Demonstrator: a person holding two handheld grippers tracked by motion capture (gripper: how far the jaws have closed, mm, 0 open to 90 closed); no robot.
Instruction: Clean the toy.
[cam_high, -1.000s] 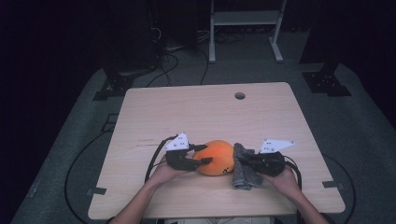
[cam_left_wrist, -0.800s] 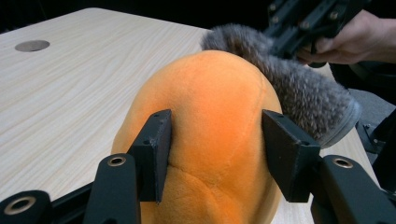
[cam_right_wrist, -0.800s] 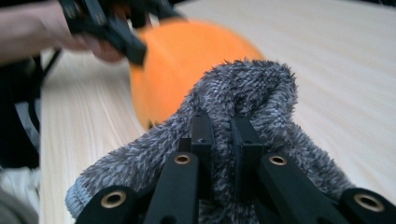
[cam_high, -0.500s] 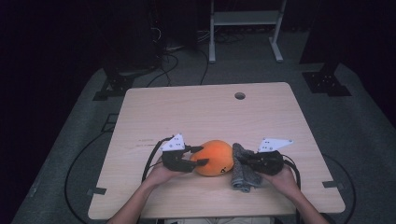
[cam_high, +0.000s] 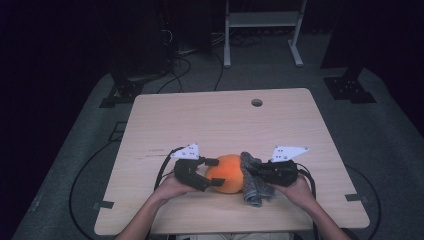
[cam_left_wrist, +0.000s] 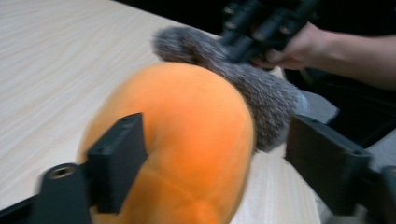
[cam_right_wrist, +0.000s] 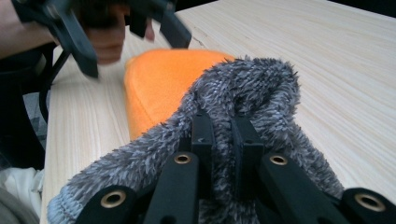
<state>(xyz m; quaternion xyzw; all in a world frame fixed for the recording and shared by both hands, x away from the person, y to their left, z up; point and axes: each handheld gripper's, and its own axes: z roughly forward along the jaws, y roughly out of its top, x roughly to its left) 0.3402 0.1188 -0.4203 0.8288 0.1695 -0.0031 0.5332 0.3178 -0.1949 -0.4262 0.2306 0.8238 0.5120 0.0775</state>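
An orange plush ball (cam_high: 227, 172) lies near the front edge of the wooden table (cam_high: 225, 120), with a grey fuzzy cloth (cam_high: 252, 187) against its right side. My left gripper (cam_high: 212, 171) reaches in from the left. Its jaws have just been opening and now straddle the orange ball (cam_left_wrist: 187, 140). The right-hand jaw stands apart from the plush. My right gripper (cam_high: 251, 172) comes from the right and is shut on the grey cloth (cam_right_wrist: 261, 88), pinching a fold of it beside the ball (cam_right_wrist: 163, 84). The grey cloth (cam_left_wrist: 261, 93) drapes over the ball's far side.
A small round hole (cam_high: 256, 102) sits at the table's far edge. Black cables (cam_high: 165, 172) trail off the left gripper toward the floor. A white metal stand (cam_high: 260, 30) rises behind the table. A person's hands (cam_high: 167, 190) hold both grippers at the front edge.
The left gripper's jaws have spread apart around the orange ball, which they gripped before. The right gripper and grey cloth have stayed in place.
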